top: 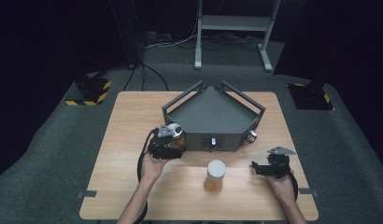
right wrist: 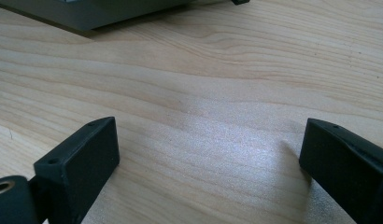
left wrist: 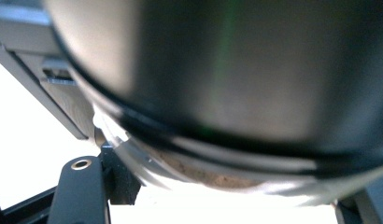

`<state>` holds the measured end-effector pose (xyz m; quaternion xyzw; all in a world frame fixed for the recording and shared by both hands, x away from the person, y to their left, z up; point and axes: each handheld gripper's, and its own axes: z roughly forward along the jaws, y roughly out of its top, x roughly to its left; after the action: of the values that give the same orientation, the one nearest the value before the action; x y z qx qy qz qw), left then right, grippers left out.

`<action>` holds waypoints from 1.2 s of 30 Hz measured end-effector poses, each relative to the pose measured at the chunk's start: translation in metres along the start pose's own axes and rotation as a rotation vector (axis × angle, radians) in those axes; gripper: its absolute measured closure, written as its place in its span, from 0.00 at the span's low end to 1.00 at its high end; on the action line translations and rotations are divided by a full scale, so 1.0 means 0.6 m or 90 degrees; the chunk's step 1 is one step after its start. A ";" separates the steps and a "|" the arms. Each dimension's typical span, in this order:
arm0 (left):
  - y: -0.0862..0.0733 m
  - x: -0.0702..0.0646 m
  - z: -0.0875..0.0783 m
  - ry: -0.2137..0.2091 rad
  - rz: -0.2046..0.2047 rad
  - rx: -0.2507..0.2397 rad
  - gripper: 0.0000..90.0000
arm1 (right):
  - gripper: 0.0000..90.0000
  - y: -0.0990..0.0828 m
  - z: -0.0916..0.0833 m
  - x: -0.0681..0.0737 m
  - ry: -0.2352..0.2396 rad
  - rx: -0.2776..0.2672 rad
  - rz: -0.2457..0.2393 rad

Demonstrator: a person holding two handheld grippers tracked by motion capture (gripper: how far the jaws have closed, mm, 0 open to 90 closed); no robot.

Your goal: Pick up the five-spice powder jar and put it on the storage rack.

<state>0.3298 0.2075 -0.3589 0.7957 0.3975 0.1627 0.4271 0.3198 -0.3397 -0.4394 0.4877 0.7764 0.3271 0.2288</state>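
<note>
a white-lidded jar (top: 215, 175) stands on the tabletop (top: 124, 140) at 6 o'clock. my right gripper (top: 260, 168), at 4 o'clock, has its jaws wide apart over bare wood. my left gripper (top: 176, 142), at 9 o'clock, is clamped on another jar (top: 177, 135), just beside the grey tray (top: 213, 114) at centre.

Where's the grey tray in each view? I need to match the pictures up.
High view: tray at the table's centre, toward the far edge.
Left gripper view: upper left, a grey edge behind the held jar.
Right gripper view: top left corner, just its grey wall.
Shared landmark: the wooden table under the tray.
</note>
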 end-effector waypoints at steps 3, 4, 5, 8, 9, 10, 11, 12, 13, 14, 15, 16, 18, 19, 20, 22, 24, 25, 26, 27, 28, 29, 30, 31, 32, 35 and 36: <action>0.008 0.002 -0.004 -0.005 0.002 -0.006 0.35 | 0.05 0.000 0.000 0.000 0.000 0.000 0.000; 0.010 0.002 -0.005 -0.006 0.003 -0.006 0.35 | 0.05 0.000 0.000 0.000 0.000 0.000 0.000; 0.014 0.002 -0.006 -0.007 0.004 -0.007 0.35 | 0.05 0.000 0.000 0.000 0.000 0.000 0.000; 0.024 0.002 -0.010 -0.009 0.008 -0.009 0.35 | 0.05 0.000 0.000 0.000 0.000 0.000 0.000; 0.027 0.003 -0.011 -0.010 0.009 -0.010 0.35 | 0.05 0.000 0.000 0.000 0.000 0.000 0.000; 0.030 0.003 -0.011 -0.011 0.009 -0.011 0.35 | 0.05 0.000 0.000 0.000 0.000 0.000 0.000; 0.033 0.003 -0.012 -0.011 0.007 -0.013 0.35 | 0.05 0.000 0.000 0.000 0.000 0.000 0.000; 0.037 0.004 -0.013 -0.013 0.007 -0.015 0.35 | 0.05 0.000 0.000 0.000 0.000 0.000 0.000; 0.039 0.004 -0.014 -0.014 0.008 -0.016 0.35 | 0.05 0.000 0.000 0.000 0.000 0.000 0.000; 0.041 0.004 -0.014 -0.014 0.008 -0.017 0.35 | 0.05 0.000 0.000 0.000 0.000 0.000 0.000; 0.045 0.004 -0.015 -0.012 0.011 -0.016 0.35 | 0.05 0.000 0.000 0.000 0.000 0.000 0.000; 0.049 0.004 -0.015 -0.012 0.012 -0.015 0.35 | 0.05 0.000 0.000 0.000 0.000 0.000 0.000; 0.055 0.006 -0.016 -0.013 0.012 -0.017 0.35 | 0.05 0.000 0.000 0.000 0.000 0.000 0.000; 0.059 0.006 -0.017 -0.012 0.015 -0.015 0.35 | 0.05 0.000 0.000 0.000 0.000 0.000 0.000; 0.064 0.006 -0.017 -0.010 0.017 -0.015 0.35 | 0.05 0.000 0.000 0.000 0.000 0.000 0.000; 0.069 0.007 -0.017 -0.009 0.017 -0.016 0.35 | 0.05 0.000 0.000 0.000 0.000 0.000 0.000; 0.077 0.009 -0.016 -0.010 0.014 -0.018 0.35 | 0.05 0.000 0.000 0.000 0.000 0.000 0.000; 0.080 0.010 -0.015 -0.010 0.014 -0.019 0.35 | 0.05 0.000 0.000 0.000 0.000 0.000 0.001; 0.082 0.010 -0.014 -0.010 0.014 -0.020 0.35 | 0.05 0.000 0.000 0.000 0.000 0.000 0.000; 0.086 0.010 -0.013 -0.010 0.014 -0.020 0.35 | 0.05 0.000 0.000 0.000 0.000 0.000 0.001; 0.090 0.010 -0.011 -0.010 0.014 -0.021 0.35 | 0.05 0.000 0.000 0.000 0.000 0.000 0.001; 0.092 0.011 -0.009 -0.010 0.013 -0.020 0.35 | 0.05 0.000 0.000 0.000 0.000 0.000 0.000; 0.095 0.011 -0.007 -0.009 0.011 -0.021 0.35 | 0.05 0.000 0.000 0.000 0.000 0.000 0.000; 0.097 0.011 -0.005 -0.008 0.011 -0.021 0.35 | 0.05 0.000 0.000 0.000 0.000 0.000 0.000; 0.098 0.011 -0.003 -0.008 0.009 -0.020 0.35 | 0.05 0.000 0.000 0.000 0.000 0.000 0.000; 0.104 0.009 0.005 -0.002 0.008 -0.018 0.35 | 0.05 0.000 0.000 0.000 0.000 0.000 0.001; 0.107 0.009 0.010 0.001 0.005 -0.017 0.35 | 0.05 0.000 0.000 0.000 0.000 0.000 0.000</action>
<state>0.3681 0.1879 -0.3109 0.7914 0.3925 0.1704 0.4366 0.3198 -0.3397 -0.4394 0.4879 0.7762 0.3274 0.2287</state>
